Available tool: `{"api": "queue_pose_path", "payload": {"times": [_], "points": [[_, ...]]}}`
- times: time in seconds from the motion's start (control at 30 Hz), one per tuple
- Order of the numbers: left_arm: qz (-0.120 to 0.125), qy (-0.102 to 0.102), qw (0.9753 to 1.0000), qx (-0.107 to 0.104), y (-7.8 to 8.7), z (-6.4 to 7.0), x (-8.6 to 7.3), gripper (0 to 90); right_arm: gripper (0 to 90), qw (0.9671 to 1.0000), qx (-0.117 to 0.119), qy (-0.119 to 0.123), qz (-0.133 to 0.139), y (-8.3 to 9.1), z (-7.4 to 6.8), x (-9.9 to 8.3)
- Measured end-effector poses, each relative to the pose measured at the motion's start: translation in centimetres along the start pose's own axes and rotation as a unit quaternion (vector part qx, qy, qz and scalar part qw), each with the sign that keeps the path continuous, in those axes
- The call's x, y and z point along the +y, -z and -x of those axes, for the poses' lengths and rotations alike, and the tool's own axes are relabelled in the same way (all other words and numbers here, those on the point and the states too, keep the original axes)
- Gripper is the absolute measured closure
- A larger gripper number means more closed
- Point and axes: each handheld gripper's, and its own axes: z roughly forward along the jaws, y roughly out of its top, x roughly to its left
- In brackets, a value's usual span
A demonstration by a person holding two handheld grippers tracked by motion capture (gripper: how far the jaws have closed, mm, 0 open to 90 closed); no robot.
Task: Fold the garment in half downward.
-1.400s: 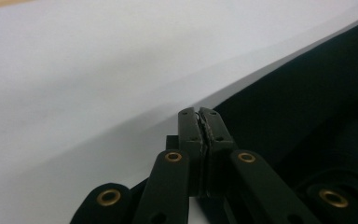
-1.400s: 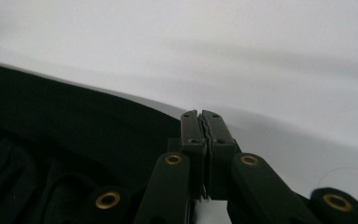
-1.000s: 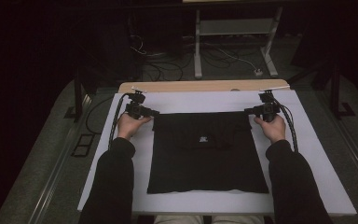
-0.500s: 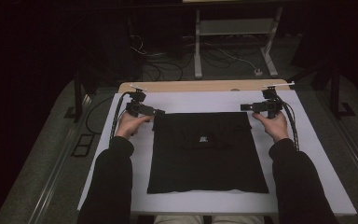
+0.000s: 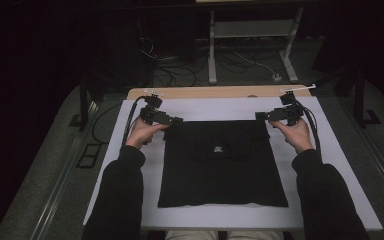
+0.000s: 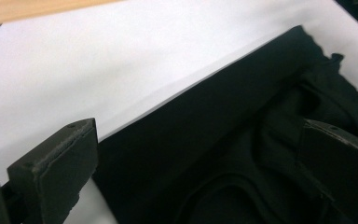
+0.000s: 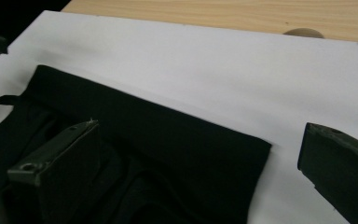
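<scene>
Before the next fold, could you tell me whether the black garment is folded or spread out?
Folded: the black garment lies as a neat rectangle, with a doubled-over top edge.

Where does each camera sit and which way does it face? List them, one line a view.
High view: above the person's side, looking forward and down on the table; forearms, both hands show.
Left gripper view: on the left gripper, facing the cloth's far left corner; open jaws show.
Right gripper view: on the right gripper, facing its far right corner; open jaws show.
All share the cloth.
</scene>
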Motion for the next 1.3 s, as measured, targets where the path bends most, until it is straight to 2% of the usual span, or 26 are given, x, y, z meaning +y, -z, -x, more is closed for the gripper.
{"api": "queue_pose_path", "payload": {"times": [0.13,0.3,0.4,0.47,0.5,0.6,0.73,0.9,1.0,1.17,1.3], "points": [[-0.003,-0.014,0.9999,-0.009,0.0,0.9,0.2,0.0,0.0,0.9999,0.009,0.012,-0.002,0.1,-0.7,0.0],[0.009,-0.019,0.9996,-0.020,-0.3,1.6,0.3,0.0,0.0,0.9995,0.022,0.022,-0.002,0.0,-1.5,0.0],[0.008,-0.023,0.9993,-0.028,-0.7,2.0,0.2,0.0,0.0,0.9992,0.029,0.027,-0.008,-0.2,-1.9,-0.1],[0.006,-0.039,0.9988,-0.030,-1.1,2.4,0.1,0.0,0.0,0.9989,0.033,0.031,-0.010,-0.3,-2.1,-0.2],[0.013,-0.042,0.9985,-0.033,-1.3,2.7,0.0,0.0,0.0,0.9989,0.034,0.031,-0.009,-0.4,-2.3,-0.2],[0.017,-0.039,0.9978,-0.051,-1.8,3.2,-0.1,0.0,0.0,0.9984,0.043,0.035,-0.013,-0.8,-2.6,-0.3],[0.005,-0.049,0.9973,-0.054,-2.3,3.5,-0.2,0.0,0.0,0.9977,0.055,0.036,-0.015,-1.2,-3.2,-0.4],[0.012,-0.042,0.9972,-0.061,-2.5,3.9,-0.3,0.0,0.0,0.9969,0.061,0.046,-0.019,-1.5,-3.8,-0.5],[0.009,-0.048,0.9967,-0.065,-2.6,4.1,-0.3,0.0,0.0,0.9963,0.065,0.051,-0.023,-1.7,-4.1,-0.7],[0.009,-0.047,0.9959,-0.077,-3.1,4.6,-0.4,0.0,0.0,0.9956,0.071,0.054,-0.031,-2.3,-4.7,-0.9],[0.000,-0.054,0.9950,-0.084,-3.6,5.0,-0.5,0.0,0.0,0.9945,0.079,0.058,-0.036,-2.7,-5.1,-1.1]]}}
